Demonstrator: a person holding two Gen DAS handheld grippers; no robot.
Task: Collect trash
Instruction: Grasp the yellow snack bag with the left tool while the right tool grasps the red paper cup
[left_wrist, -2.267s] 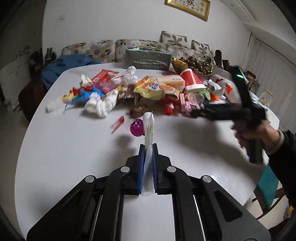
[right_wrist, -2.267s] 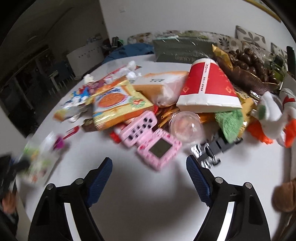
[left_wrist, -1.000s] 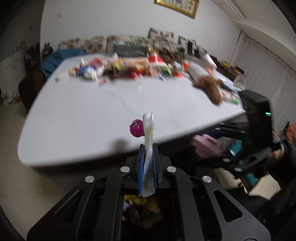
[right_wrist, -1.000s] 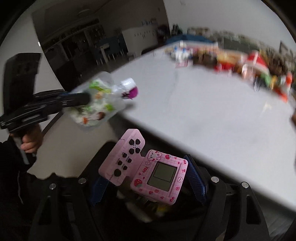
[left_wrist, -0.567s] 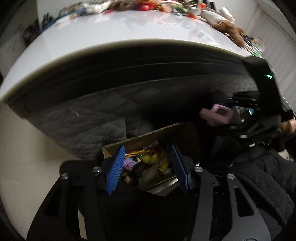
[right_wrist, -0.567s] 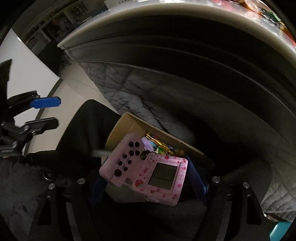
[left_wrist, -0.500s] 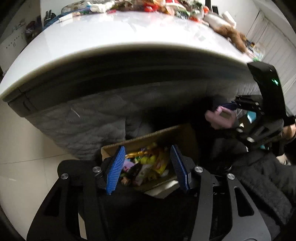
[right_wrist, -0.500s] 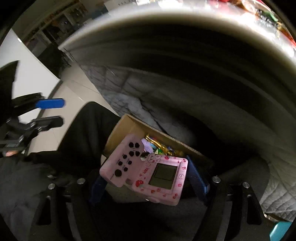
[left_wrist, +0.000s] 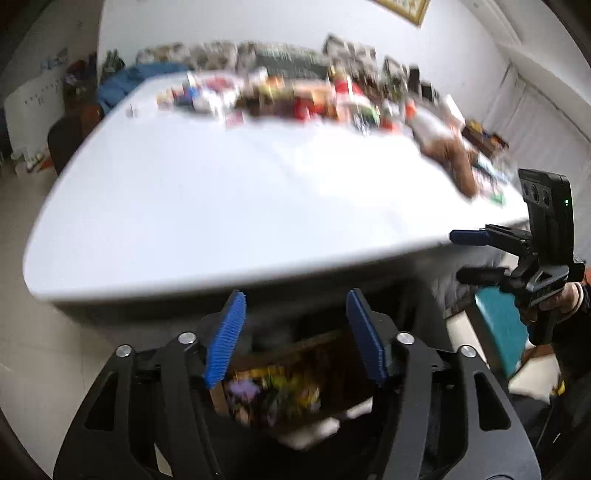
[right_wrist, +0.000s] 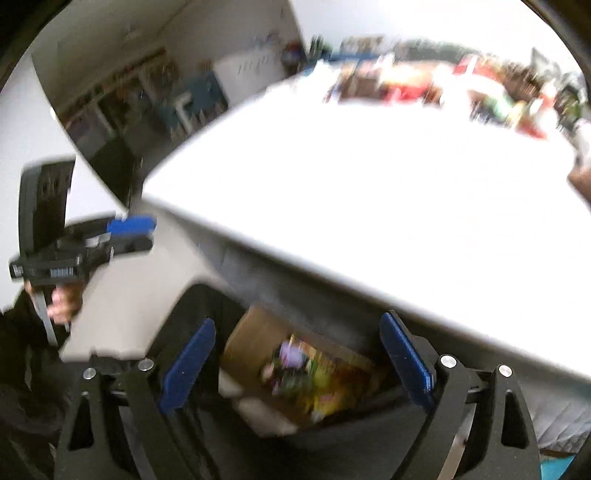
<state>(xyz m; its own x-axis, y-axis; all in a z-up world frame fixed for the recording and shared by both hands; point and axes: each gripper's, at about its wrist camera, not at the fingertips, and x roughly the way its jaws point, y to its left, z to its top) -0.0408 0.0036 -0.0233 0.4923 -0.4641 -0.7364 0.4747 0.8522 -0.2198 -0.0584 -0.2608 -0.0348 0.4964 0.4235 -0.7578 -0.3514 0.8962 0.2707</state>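
A cardboard box (left_wrist: 258, 360) with colourful trash inside sits on the floor under the near edge of the white table (left_wrist: 221, 206). My left gripper (left_wrist: 295, 338) hovers above the box, its jaws opening with nothing between the blue pads (left_wrist: 225, 339). My right gripper (right_wrist: 297, 363) is also over the box (right_wrist: 251, 343), jaws opening wide and empty. A blurred pile of trash (left_wrist: 295, 96) lies along the table's far side, and shows too as the pile (right_wrist: 424, 85). Each gripper appears in the other's view: the right gripper (left_wrist: 472, 256) and the left gripper (right_wrist: 131, 234).
A brown plush toy (left_wrist: 458, 162) lies near the table's right edge. A teal seat (left_wrist: 495, 332) stands to the right of the box. A sofa with cushions (left_wrist: 221, 51) runs along the far wall. The person's dark-clothed legs flank the box. Both views are motion-blurred.
The left gripper let go of its pouch and the right gripper let go of the pink toy game over the box. Both have since lifted, so the table top is in view again.
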